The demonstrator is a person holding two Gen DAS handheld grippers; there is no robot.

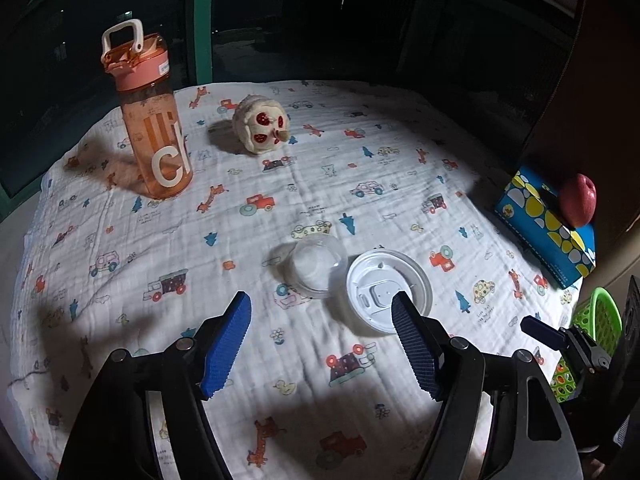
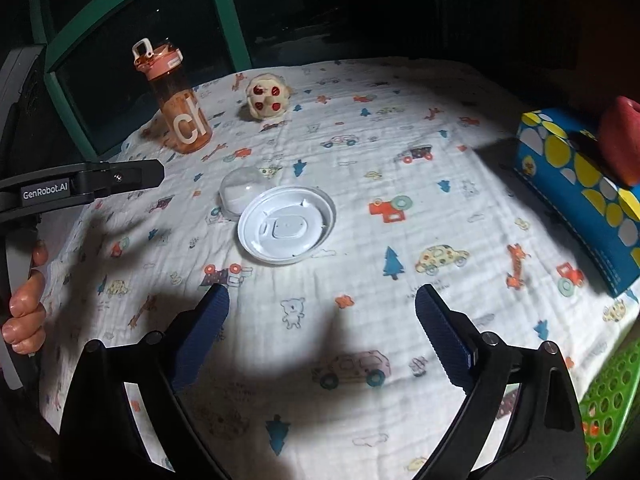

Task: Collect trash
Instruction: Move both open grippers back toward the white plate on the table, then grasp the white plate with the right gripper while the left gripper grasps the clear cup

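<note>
A white round plastic lid (image 1: 388,292) (image 2: 286,228) lies on the printed cloth beside a clear plastic cup (image 1: 316,266) (image 2: 240,192) tipped on its side. Farther back sits a crumpled pale wrapper with red blotches (image 1: 262,124) (image 2: 267,98). My left gripper (image 1: 320,304) is open just short of the cup and lid, and nothing is between its blue pads. My right gripper (image 2: 323,294) stands open wide, nearer than the lid, with only bare cloth between its fingers.
An orange water bottle (image 1: 154,120) (image 2: 180,112) stands at the back left. At the right edge a blue tissue box (image 1: 548,224) (image 2: 580,196) has a red apple (image 1: 578,200) (image 2: 624,140) on it. A green perforated basket (image 1: 588,340) (image 2: 612,408) sits at the lower right.
</note>
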